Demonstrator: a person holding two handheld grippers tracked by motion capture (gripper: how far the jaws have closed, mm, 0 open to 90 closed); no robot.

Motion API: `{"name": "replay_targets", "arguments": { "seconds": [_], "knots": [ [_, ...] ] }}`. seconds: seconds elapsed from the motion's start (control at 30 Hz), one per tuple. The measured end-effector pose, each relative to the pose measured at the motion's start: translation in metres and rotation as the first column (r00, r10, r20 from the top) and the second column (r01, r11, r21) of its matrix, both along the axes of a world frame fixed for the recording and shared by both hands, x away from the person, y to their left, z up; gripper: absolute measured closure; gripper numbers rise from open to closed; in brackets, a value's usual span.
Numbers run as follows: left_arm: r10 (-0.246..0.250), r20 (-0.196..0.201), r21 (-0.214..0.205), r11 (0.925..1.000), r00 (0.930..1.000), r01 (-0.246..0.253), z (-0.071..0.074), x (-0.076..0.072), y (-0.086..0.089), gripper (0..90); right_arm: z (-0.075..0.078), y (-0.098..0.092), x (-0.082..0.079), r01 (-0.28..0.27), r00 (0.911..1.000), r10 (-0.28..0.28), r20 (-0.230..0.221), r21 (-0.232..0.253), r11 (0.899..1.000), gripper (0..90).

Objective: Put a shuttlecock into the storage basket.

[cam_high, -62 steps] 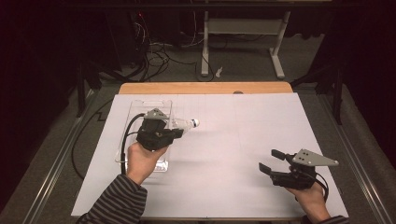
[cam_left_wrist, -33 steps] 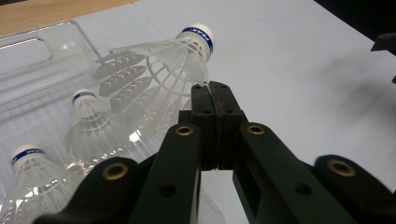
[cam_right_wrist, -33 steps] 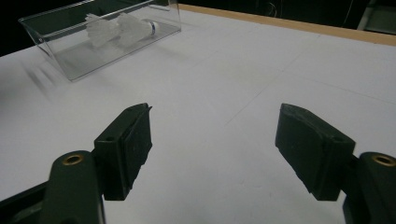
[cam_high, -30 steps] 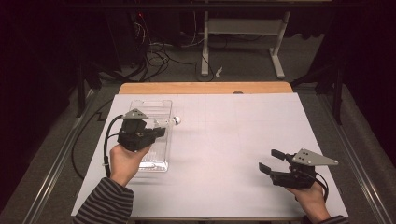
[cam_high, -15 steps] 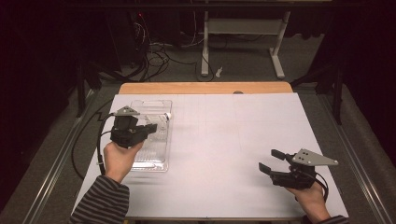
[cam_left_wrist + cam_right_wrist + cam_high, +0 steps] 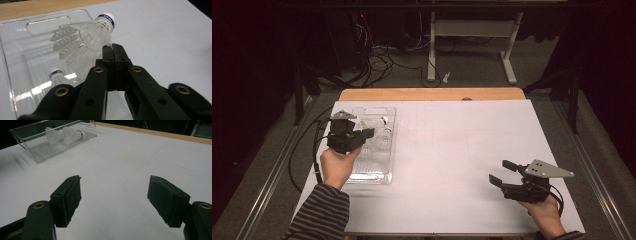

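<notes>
**Holding a shuttlecock over the clear box**

Holding a white shuttlecock (image 6: 96, 30) by the edge of its skirt, the left tongs (image 6: 115, 53) are shut tight on it. The two black jaws press flat together, and a thin bit of the white skirt is pinched between them. The shuttlecock sticks out past the tips of the left tongs. Its round white cork end, with a blue band, points away from them.

Right under and in front of the left tongs sits a clear plastic box (image 6: 15, 82). A second shuttlecock (image 6: 58, 76) lies inside the box, down low and to the left of the jaws in the left gripper view. Another shuttlecock (image 6: 75, 53) lies in the box just behind the held one.

In the high view, the left tongs (image 6: 364, 133) hang over the near left part of the box (image 6: 374, 176). A hand in a striped sleeve (image 6: 319, 212) holds them.

The right tongs (image 6: 501, 172) are well apart from the box, on the other side of the white desk (image 6: 462, 145). Their jaws stand wide open, and nothing is between them. They hold nothing. In the right gripper view, bare white desk (image 6: 112, 182) shows between the right tongs (image 6: 113, 195), and the clear box (image 6: 40, 145) sits far off to the upper left.
</notes>
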State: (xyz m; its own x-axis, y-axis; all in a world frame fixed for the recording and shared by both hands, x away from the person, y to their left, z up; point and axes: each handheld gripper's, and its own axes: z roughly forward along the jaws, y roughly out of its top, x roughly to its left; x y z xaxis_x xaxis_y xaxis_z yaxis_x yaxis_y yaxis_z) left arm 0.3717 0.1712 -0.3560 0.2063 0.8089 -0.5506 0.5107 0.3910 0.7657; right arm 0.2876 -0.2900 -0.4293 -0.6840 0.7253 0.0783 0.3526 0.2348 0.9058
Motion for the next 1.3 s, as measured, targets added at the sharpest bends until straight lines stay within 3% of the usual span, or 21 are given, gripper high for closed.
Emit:
{"name": "replay_targets", "arguments": {
  "seconds": [0.63, 0.9, 1.3],
  "knots": [
    [0.073, -0.030, 0.025, 0.9970, 0.9969, -0.073, -0.014, 0.026, 0.008, 89.9, 0.000, 0.000, 0.000, 0.000, 1.0000, 0.000, -0.003, 0.003, 1.000, 27.7],
    [0.092, -0.056, 0.071, 0.9936, 0.9942, -0.088, -0.022, 0.035, 0.010, 89.9, 0.000, 0.000, 0.000, 0.002, 1.0000, -0.002, -0.004, 0.003, 1.000, 27.7],
    [0.126, -0.105, 0.100, 0.9883, 0.9865, -0.116, -0.032, 0.051, 0.013, 89.8, 0.000, 0.000, 0.000, 0.002, 1.0000, -0.002, -0.006, 0.004, 1.000, 27.7]
  ]
}}
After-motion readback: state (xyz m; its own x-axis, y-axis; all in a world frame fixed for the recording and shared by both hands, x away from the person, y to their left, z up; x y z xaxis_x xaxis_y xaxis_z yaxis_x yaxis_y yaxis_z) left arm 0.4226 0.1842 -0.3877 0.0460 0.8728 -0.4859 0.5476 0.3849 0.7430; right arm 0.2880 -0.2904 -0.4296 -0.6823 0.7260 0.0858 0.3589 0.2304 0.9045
